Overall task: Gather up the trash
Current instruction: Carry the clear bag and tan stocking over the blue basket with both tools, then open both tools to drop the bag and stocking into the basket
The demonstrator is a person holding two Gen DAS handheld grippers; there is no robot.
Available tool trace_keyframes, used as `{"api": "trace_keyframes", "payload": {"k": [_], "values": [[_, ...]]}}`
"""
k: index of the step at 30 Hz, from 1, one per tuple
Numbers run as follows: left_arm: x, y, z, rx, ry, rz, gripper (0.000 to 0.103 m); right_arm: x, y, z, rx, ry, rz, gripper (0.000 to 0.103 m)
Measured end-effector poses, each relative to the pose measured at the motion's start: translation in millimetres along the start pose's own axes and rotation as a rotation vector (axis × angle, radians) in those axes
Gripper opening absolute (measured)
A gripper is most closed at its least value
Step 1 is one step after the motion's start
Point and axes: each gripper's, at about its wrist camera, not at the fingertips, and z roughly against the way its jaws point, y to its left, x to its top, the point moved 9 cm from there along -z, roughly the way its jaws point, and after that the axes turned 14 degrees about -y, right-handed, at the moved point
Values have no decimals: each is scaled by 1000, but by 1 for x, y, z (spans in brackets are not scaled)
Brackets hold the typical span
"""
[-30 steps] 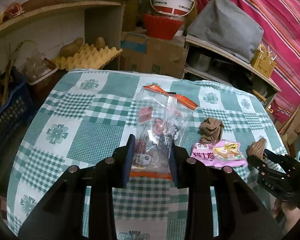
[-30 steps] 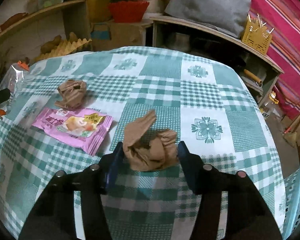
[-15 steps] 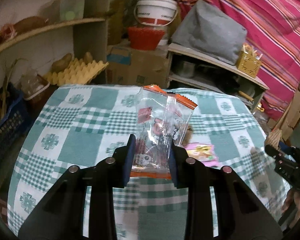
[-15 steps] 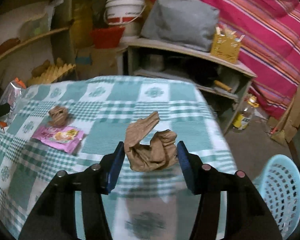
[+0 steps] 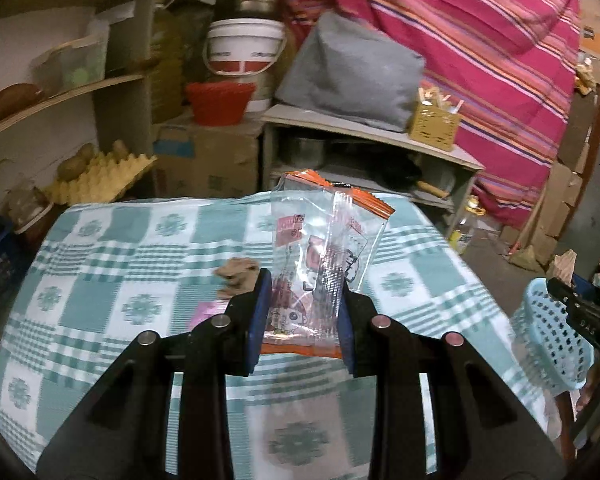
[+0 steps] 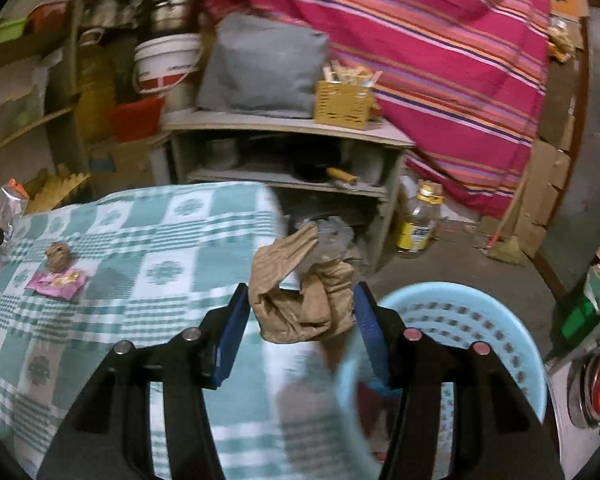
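While clamped on crumpled brown paper (image 6: pixel 300 300), right gripper (image 6: pixel 300 312) now over rim of blue basket (image 6: pixel 460 312), off the table edge where a second ago above mid-cloth; drop judged imminent. Left gripper (image 5: pixel 302 304) pinched on clear snack wrapper (image 5: pixel 324 248), likewise swung toward basket, seen at far right in its view. Left behind on green checked tablecloth (image 6: pixel 160 248): second brown wad (image 6: pixel 58 255) and pink packet (image 6: pixel 56 282), touching. Beyond: shelf with grey cushion (image 6: pixel 264 68), white bucket (image 5: pixel 242 46), egg tray (image 5: pixel 100 172), striped pink curtain (image 5: pixel 480 52).
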Motion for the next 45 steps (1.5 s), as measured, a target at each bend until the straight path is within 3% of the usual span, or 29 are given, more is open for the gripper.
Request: {"api": "trace_keyframes", "payload": {"k": [23, 39, 45], "values": [[-55, -227, -28, -288, 75, -105, 29, -35, -167, 35, -184, 10, -148, 53], [-100, -334, -34, -419, 148, -163, 29, -50, -209, 36, -211, 27, -202, 53], [-110, -357, -32, -449, 152, -184, 30, -50, -217, 40, -226, 22, -194, 53]]}}
